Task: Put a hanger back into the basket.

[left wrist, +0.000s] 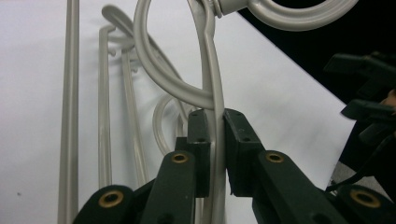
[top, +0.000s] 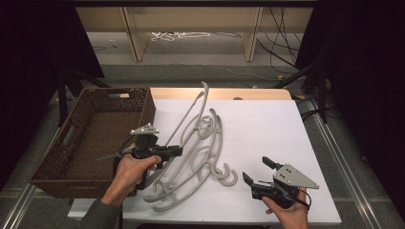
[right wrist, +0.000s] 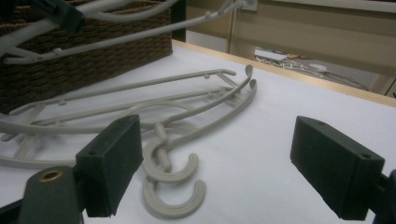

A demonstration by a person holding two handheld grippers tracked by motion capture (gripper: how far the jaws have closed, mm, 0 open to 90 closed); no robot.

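Seems to be a job of moving grey plastic hangers into the wicker basket (top: 98, 125), and barely begun by the look of it: basket standing at the left edge of the table with nothing visible on its floor; one hanger (top: 190, 118) lifted and tilted, far tip raised above the table's back edge, lower arm pinched flat between the pressed-together jaws of the left gripper (top: 177, 150), the rod running straight up between the pads in the left gripper view (left wrist: 215, 140); not yet over the basket, so carrying across and letting go remain for this one; remaining hangers (top: 200, 164) lying overlapped on the sheet in the middle, probably two or three, hard to count where arms cross, hooks curled toward the near right and well apart from the basket; all of those left to fetch; right gripper (top: 255, 171) held low at the near right with jaws spread wide and nothing between them, aimed along the sheet at the two curled hooks (right wrist: 173, 182) just ahead, so likely ready for the next pick. Surface: white sheet (top: 267, 138) over a pale wooden tabletop (top: 258, 94) showing as a strip along the far edge; beyond, grey floor, light wooden shelf legs (top: 136, 36), a tangle of white cable (top: 179, 35), dark drapes (top: 363, 71) at both sides and black cables trailing at the right.
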